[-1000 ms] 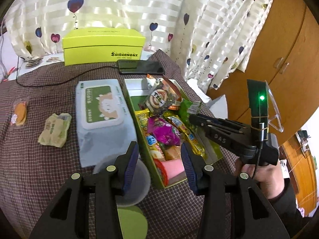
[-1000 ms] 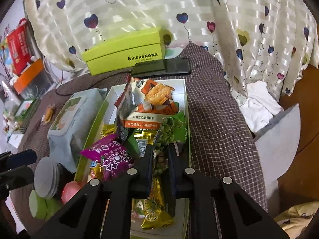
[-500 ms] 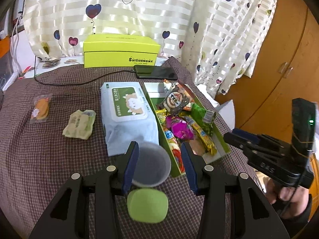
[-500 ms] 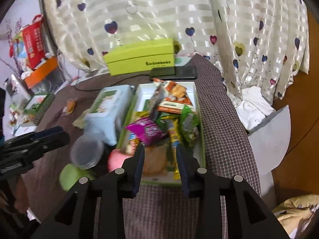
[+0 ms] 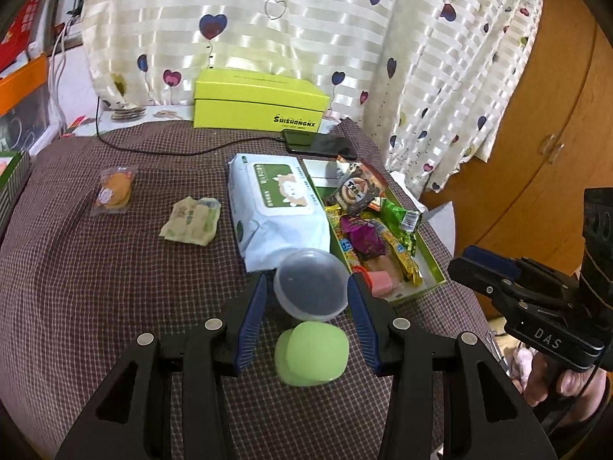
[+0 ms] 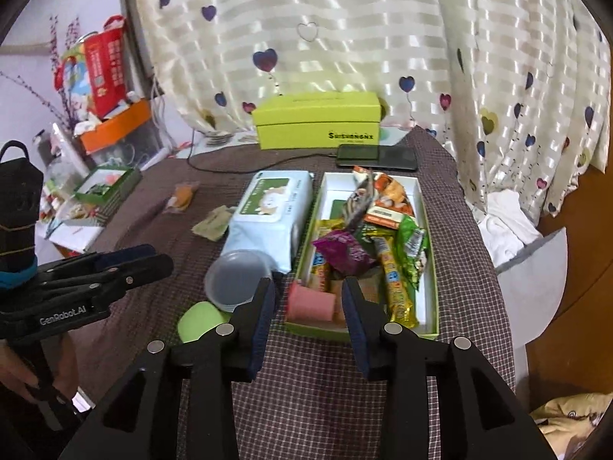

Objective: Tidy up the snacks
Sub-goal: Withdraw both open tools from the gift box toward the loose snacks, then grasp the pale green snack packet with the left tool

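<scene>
A shallow green-rimmed snack box (image 6: pixel 428 226) (image 5: pixel 432 264) on the checked table holds several snack packets: a purple one (image 6: pixel 345 251), a green one (image 6: pixel 412 241), a biscuit bag (image 6: pixel 387 199) and a pink cup (image 6: pixel 310 303). Two loose snacks lie on the left: an orange cookie packet (image 5: pixel 115 189) and a pale green packet (image 5: pixel 191 220). My left gripper (image 5: pixel 306 299) is open and empty, raised above a clear plastic cup (image 5: pixel 311 289) and a green lid (image 5: pixel 312 358). My right gripper (image 6: pixel 309 312) is open and empty, raised over the box's near end.
A blue wet-wipes pack (image 5: pixel 276 207) lies left of the box. A yellow-green carton (image 5: pixel 258 101) and a black phone (image 5: pixel 318 145) with its cable sit at the back. A curtain hangs behind. A wooden cabinet (image 5: pixel 536 134) stands on the right. Clutter fills a shelf (image 6: pixel 103 115) on the far left.
Both grippers have pulled back and up from the box. The right gripper, nearly shut among the packets a second ago, now stands open and empty.
</scene>
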Motion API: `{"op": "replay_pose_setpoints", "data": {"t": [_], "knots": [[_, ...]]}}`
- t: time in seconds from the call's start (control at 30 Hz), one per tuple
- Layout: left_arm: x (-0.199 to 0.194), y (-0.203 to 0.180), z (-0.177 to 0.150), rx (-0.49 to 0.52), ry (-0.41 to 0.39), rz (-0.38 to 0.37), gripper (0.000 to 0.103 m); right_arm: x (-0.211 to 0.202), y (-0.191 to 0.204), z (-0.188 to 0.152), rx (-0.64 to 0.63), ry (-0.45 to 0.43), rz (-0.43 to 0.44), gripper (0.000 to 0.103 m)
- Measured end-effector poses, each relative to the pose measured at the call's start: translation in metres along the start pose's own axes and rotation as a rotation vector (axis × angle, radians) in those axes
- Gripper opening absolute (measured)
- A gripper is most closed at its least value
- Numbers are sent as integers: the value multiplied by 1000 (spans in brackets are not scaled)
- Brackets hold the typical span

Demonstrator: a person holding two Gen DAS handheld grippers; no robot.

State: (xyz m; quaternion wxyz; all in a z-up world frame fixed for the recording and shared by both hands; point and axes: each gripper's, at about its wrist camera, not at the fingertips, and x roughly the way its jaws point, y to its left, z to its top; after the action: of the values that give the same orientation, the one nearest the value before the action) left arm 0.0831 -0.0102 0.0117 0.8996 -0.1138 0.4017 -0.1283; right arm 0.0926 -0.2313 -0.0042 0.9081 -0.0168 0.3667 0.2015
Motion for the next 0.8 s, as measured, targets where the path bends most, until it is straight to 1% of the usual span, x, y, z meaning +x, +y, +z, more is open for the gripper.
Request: {"op": "replay_pose_setpoints", "data": {"t": [0.1, 0.23, 0.53, 0.6, 0.8], "knots": [[-1, 10, -4, -28, 8, -14, 45, 1, 6, 0, -13, 2, 12, 37], [-3, 24, -8, -60, 1, -10, 45, 5, 11, 2, -22, 10, 22, 37], [3, 57, -4, -111, -1, 42, 45, 18, 21, 8, -40, 25, 44, 39], [6, 64, -3, -124, 3, 51, 45, 21, 24, 11, -49, 22, 45, 43], [23, 84, 10, -131, 15, 68, 45, 32, 28, 19, -65, 23, 50, 46]]}}
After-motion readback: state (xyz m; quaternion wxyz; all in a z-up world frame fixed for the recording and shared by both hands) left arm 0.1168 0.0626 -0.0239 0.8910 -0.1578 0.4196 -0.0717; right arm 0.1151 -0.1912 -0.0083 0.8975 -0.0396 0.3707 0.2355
